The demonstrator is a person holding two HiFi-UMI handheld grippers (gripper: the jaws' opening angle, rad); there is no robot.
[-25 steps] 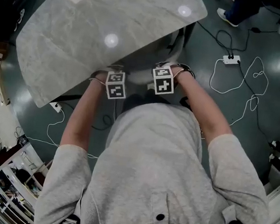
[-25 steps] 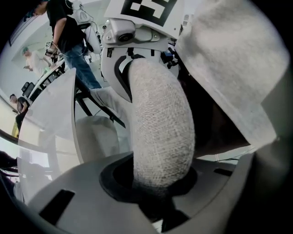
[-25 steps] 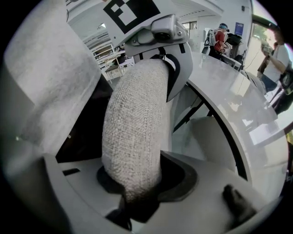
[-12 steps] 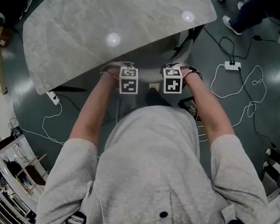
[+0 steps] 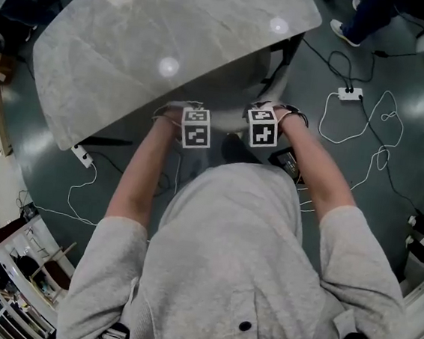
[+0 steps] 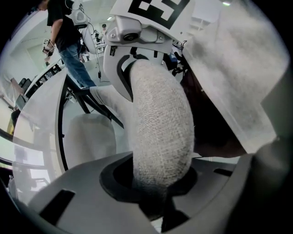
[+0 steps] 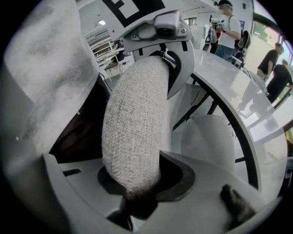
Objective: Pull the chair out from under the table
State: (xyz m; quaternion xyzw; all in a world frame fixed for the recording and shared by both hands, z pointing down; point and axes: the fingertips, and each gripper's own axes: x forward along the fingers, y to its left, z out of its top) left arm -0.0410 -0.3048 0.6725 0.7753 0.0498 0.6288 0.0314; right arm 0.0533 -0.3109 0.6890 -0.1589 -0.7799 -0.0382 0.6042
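Head view: left gripper (image 5: 194,119) clamps the chair backrest (image 6: 160,128), right gripper (image 5: 261,121) just squeezed tighter on it too, but the chair looks mostly tucked under the worktop (image 5: 158,39), so most of the pulling's left.

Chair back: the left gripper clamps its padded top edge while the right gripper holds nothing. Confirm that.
Wrong about the right gripper. The right gripper view shows the chair back between its jaws too, and they have just been closing on it. The left gripper does clamp the padded top edge, as stated.
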